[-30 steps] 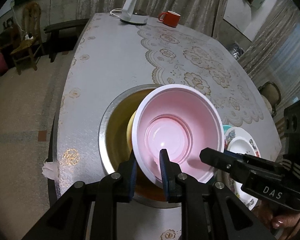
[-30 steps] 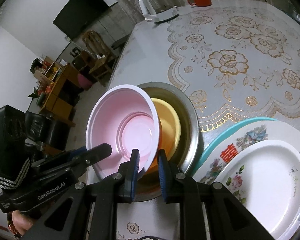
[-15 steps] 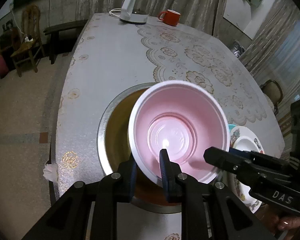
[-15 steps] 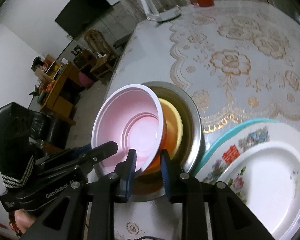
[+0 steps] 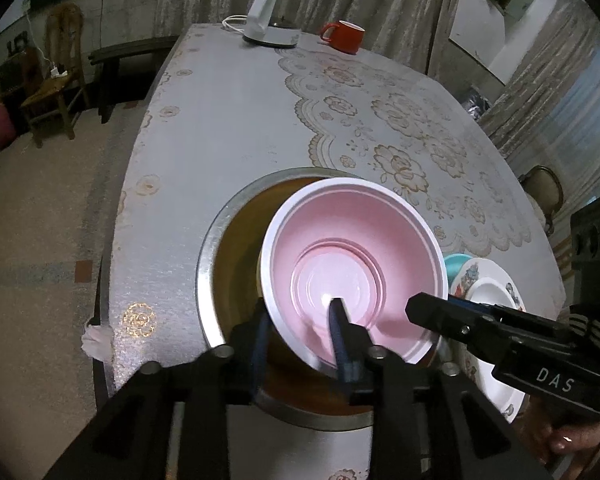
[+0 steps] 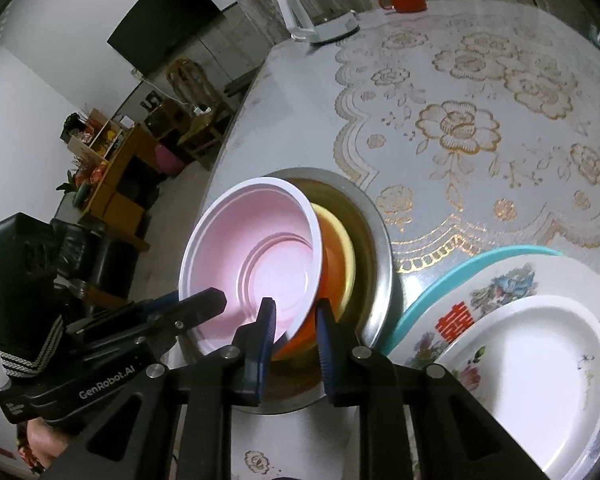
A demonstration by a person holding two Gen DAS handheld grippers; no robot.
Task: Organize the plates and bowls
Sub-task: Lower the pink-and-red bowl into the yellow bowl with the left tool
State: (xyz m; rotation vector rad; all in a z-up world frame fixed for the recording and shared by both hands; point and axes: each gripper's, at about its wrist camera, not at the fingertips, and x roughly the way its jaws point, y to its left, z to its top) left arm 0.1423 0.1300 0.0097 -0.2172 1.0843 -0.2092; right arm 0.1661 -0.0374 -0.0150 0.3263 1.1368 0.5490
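Note:
A pink bowl with a white rim (image 5: 352,264) sits tilted in a steel basin (image 5: 216,256), on top of a yellow and orange bowl (image 6: 340,256). My left gripper (image 5: 300,332) stands open with its jaws wide on either side of the pink bowl's (image 6: 256,260) near rim. My right gripper (image 6: 296,324) is also open, its jaws either side of the bowl's right rim and apart from it. Each gripper shows in the other's view: the right gripper (image 5: 428,312) and the left gripper (image 6: 204,304).
A stack of plates (image 6: 532,360), white on a flowered one on a teal one, lies right of the basin (image 6: 380,264). A white kettle (image 5: 272,20) and a red mug (image 5: 344,36) stand at the table's far end. The table edge runs along the left.
Both grippers have opened: the left let go of the pink bowl's rim, the right widened its jaws. The pink bowl has settled lower into the basin.

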